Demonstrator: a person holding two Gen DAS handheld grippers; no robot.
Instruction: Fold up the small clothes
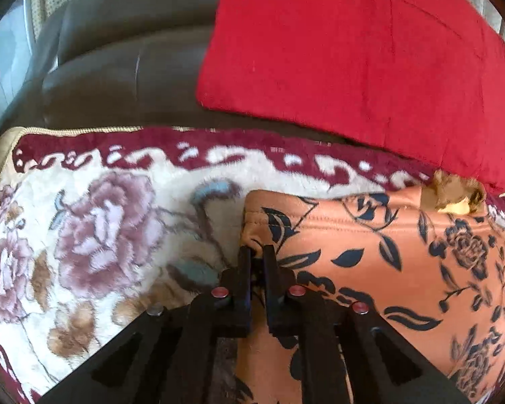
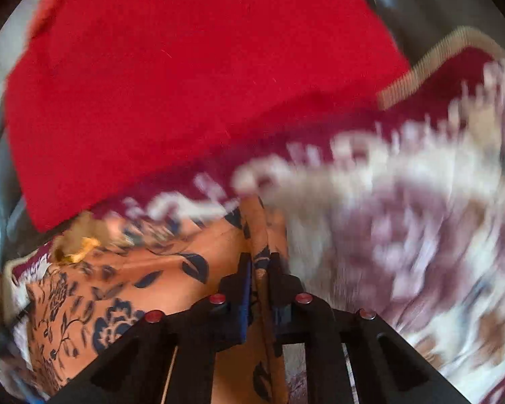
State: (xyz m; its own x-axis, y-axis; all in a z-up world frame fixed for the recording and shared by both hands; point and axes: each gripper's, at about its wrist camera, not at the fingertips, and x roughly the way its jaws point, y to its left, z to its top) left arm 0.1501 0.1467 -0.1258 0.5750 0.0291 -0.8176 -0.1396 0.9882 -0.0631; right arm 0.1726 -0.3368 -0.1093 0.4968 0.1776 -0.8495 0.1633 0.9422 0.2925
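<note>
One orange flowered garment (image 1: 387, 269) lies on a floral blanket (image 1: 101, 235), beside one red cushion (image 1: 353, 60). The left gripper (image 1: 256, 252) pinches its left edge; the right gripper (image 2: 261, 259) clamps a bunched fold at the opposite edge. The cloth's long axis spans between them.

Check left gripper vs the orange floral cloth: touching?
Touching. The left wrist view shows the left gripper with its jaws closed on a bunched corner of the orange floral cloth, fabric pinched between the fingertips.
</note>
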